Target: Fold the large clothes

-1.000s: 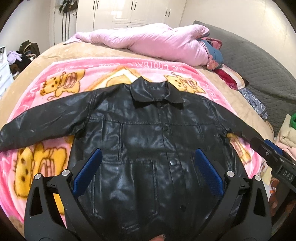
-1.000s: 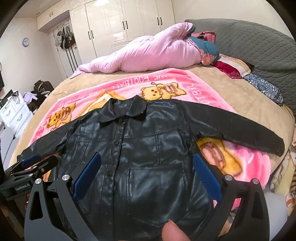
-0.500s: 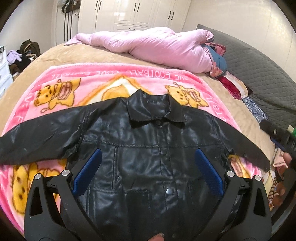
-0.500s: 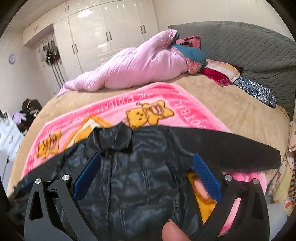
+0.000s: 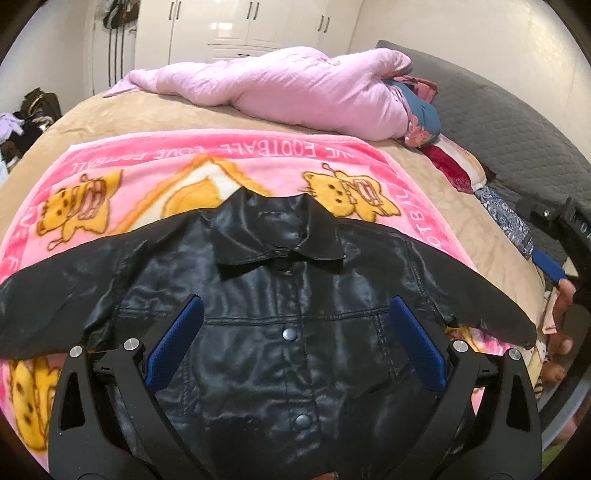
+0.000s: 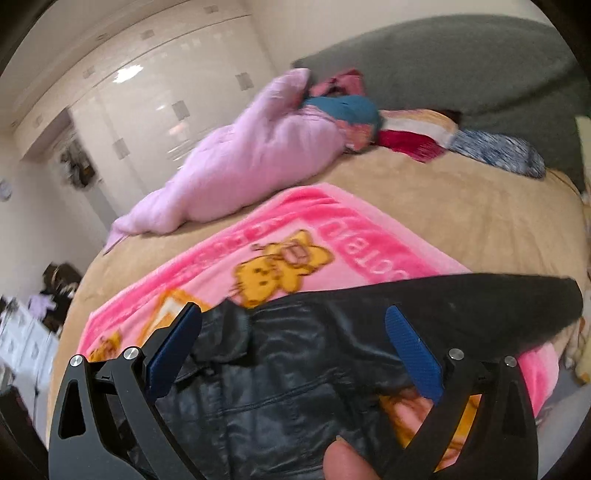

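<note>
- A wide bed (image 5: 436,177), covered in a tan spread, is being shown as the working surface; a grey quilted headboard (image 5: 517,122) is seen along its far right side.
- A pink cartoon blanket (image 5: 258,155) with yellow animal figures and lettering is being used as the layer under the task's garment.
- A black leather jacket (image 5: 295,295) is lying flat and face up on that blanket, buttoned, collar pointing away, both sleeves spread out to the sides.
- A bunched pink duvet (image 5: 280,88) is resting along the far edge of the bed, well apart from the jacket; folded fabrics and pillows are stacked beside it near the headboard.
- White wardrobe doors (image 5: 255,26) are being seen behind the bed, and a heap of clothes (image 5: 26,118) is lying on the floor at far left.
- The left gripper (image 5: 295,332) is being held spread wide above the jacket's chest, gripping nothing.
- The right gripper (image 6: 293,343) is being held spread wide over the jacket's right shoulder area, nothing pinched; this view is blurred.
</note>
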{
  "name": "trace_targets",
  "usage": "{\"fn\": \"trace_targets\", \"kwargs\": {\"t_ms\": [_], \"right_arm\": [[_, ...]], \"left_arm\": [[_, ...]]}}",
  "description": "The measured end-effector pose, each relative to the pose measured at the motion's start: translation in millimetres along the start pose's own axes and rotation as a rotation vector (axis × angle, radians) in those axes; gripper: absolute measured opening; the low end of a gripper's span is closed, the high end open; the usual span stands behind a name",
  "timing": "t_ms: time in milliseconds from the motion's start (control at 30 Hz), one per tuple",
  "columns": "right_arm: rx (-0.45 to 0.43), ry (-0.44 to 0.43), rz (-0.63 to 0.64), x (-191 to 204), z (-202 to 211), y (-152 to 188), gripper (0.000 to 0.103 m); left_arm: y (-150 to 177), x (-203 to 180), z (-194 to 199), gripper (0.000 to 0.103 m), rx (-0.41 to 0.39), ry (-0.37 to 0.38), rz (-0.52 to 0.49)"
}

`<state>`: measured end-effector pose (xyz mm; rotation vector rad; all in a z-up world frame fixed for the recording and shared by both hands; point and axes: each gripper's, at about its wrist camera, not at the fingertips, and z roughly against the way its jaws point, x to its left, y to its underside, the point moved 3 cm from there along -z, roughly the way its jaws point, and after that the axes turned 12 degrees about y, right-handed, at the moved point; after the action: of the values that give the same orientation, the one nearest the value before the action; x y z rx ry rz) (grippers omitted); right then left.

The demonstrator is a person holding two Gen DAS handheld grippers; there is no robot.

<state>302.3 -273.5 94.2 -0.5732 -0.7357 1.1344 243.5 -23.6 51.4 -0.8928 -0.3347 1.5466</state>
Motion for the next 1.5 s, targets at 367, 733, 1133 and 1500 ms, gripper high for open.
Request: {"fn": "trace_targets", "kwargs": {"t_ms": [367,733,1133,1500], "right_arm": [[0.079,0.127,-0.246,-103,-48,3,0.099],[0.106,0.275,-0.429,-184,-65,14,0.099],[0.157,0.341,-0.608,-229,-80,35,0.099],[0.204,0.369,-0.727,-255,-93,52,0.099]], "left_arm": [[10,-20,-73,0.094,0.104,0.084,0.013],[22,-64,-135,0.094,0.200,0.127,-0.057],[51,-98,-189,0.075,0.303,0.227,-0.136],[40,-116,-221,0.046,0.293,0.248,-0.190]]}}
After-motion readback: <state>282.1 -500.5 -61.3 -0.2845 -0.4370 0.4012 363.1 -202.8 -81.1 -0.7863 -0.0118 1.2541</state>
